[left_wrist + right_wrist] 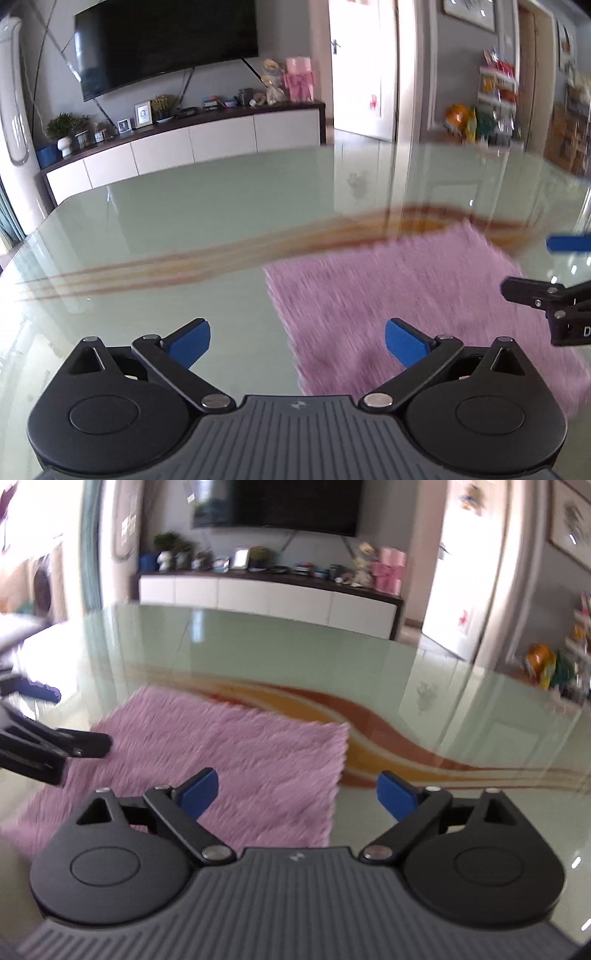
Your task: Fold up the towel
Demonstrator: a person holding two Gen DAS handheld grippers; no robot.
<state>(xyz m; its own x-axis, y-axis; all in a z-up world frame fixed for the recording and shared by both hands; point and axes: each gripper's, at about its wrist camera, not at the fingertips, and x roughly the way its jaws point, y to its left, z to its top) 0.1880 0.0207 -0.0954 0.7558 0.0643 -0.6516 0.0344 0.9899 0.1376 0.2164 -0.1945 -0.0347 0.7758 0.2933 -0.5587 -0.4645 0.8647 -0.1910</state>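
Note:
A fluffy pink towel [406, 295] lies flat on the glass table [184, 221]; it also shows in the right wrist view [229, 746]. My left gripper [297, 341] is open and empty above the towel's left edge near its front corner. My right gripper [297, 794] is open and empty above the towel's right edge near the front. Each gripper shows at the side of the other's view, the right gripper [546, 280] and the left gripper [55, 720], both over the towel. Both views are motion-blurred.
The pale green glass table [443, 812] carries an orange and red wavy stripe [388, 731] behind the towel. Beyond the table's far edge stand a white TV cabinet [192, 144] with ornaments and a wall-mounted TV [162, 44].

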